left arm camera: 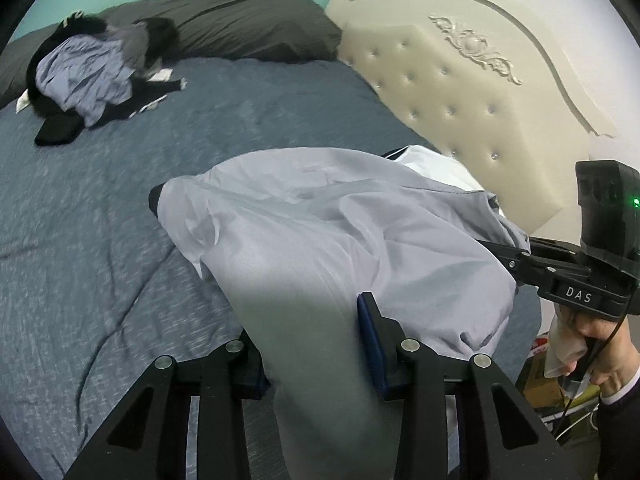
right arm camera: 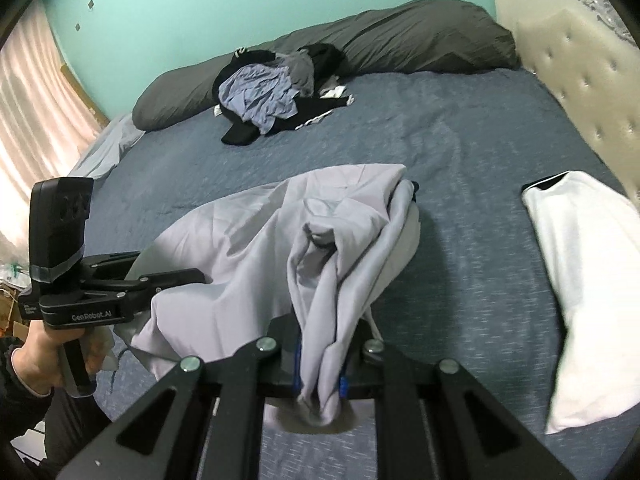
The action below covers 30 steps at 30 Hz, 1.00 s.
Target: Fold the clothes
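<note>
Left wrist view, garment: pale grey shirt point(left arm camera: 320, 232) lifted just above the blue bedspread point(left arm camera: 100, 208), bunched between both grippers.
Left gripper point(left arm camera: 316, 344): fingers clamped on shirt cloth.
Right gripper point(right arm camera: 320, 376): pinching a gathered fold (blue pads show).
Nearby: folded white garment point(right arm camera: 580, 280); clothes pile point(right arm camera: 272, 96) by grey pillows point(right arm camera: 400, 36).
</note>
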Each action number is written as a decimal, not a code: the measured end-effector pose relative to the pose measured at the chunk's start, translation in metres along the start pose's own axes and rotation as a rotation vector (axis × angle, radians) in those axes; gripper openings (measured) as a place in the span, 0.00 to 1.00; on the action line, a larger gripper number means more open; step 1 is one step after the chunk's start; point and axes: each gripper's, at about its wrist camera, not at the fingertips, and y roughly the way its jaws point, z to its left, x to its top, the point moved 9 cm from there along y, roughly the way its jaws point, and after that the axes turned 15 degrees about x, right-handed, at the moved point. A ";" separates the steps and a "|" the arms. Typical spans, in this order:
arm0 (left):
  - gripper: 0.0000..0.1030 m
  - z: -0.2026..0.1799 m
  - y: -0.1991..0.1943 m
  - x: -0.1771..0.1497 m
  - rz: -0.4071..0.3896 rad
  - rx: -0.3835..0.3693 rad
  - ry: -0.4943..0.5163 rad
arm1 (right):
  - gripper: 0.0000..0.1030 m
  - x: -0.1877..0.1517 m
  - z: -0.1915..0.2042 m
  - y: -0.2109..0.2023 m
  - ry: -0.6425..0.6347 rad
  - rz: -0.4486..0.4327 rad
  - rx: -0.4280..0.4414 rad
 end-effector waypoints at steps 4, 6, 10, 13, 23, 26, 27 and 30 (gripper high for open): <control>0.39 -0.022 0.000 0.012 -0.009 -0.011 0.020 | 0.11 0.007 -0.010 -0.021 -0.003 -0.021 -0.018; 0.39 -0.033 0.000 0.018 -0.014 -0.017 0.026 | 0.11 0.010 -0.015 -0.032 -0.005 -0.029 -0.026; 0.39 -0.056 0.000 0.030 -0.026 -0.030 0.045 | 0.11 0.017 -0.026 -0.051 -0.002 -0.046 -0.040; 0.39 -0.072 0.000 0.039 -0.034 -0.038 0.057 | 0.11 0.022 -0.034 -0.067 -0.001 -0.061 -0.053; 0.39 -0.121 -0.002 0.073 -0.075 -0.045 0.096 | 0.11 0.042 -0.055 -0.111 -0.010 -0.110 -0.089; 0.39 -0.133 -0.002 0.081 -0.084 -0.049 0.104 | 0.11 0.047 -0.063 -0.122 -0.014 -0.119 -0.101; 0.39 -0.137 -0.002 0.084 -0.087 -0.051 0.105 | 0.11 0.048 -0.065 -0.126 -0.016 -0.121 -0.105; 0.39 -0.151 0.001 0.092 -0.092 -0.058 0.108 | 0.11 0.050 -0.074 -0.137 -0.020 -0.125 -0.117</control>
